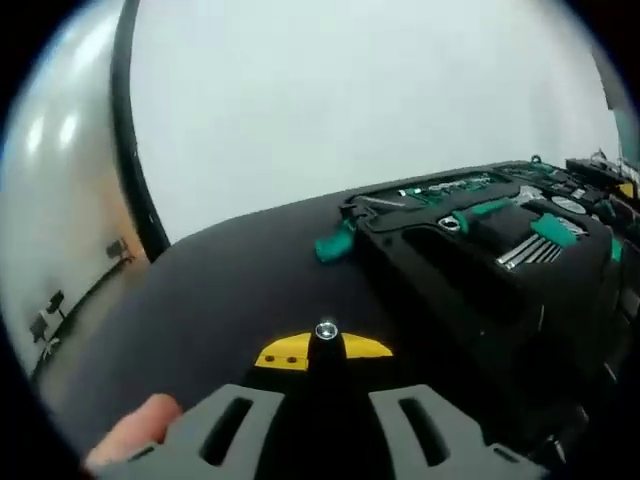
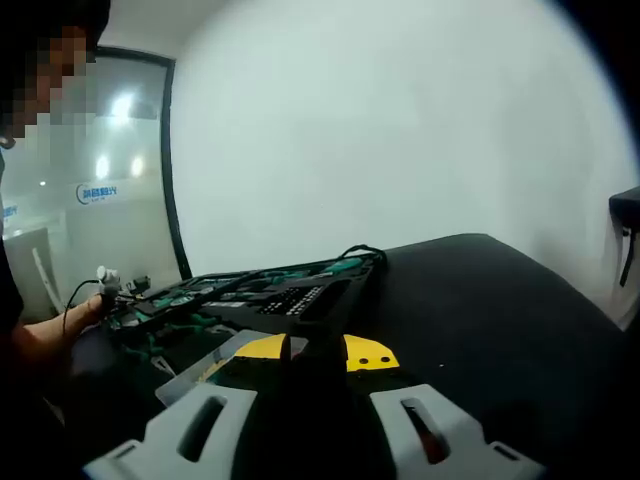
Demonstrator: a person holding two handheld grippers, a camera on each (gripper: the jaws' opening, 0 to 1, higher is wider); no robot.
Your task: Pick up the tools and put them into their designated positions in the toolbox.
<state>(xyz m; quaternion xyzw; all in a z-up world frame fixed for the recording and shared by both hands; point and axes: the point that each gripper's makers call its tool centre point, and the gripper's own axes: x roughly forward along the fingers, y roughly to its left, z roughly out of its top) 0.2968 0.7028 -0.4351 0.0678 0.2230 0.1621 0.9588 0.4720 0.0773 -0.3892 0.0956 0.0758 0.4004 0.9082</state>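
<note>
Both tongs hover low over the black counter (image 1: pixel 230 290), left tongs (image 1: pixel 325 425) and right tongs (image 2: pixel 305 430) spread open, holding nothing. The open toolbox (image 1: pixel 480 240) lies just ahead.

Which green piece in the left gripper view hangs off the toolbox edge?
The green latch at the toolbox near corner, overhanging the black table.

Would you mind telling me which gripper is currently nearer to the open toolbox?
Probably the right gripper, though it is close. The toolbox lies just beyond its jaws, slightly left. From the left gripper, the toolbox sits farther ahead, off to the right across bare black table.
</note>
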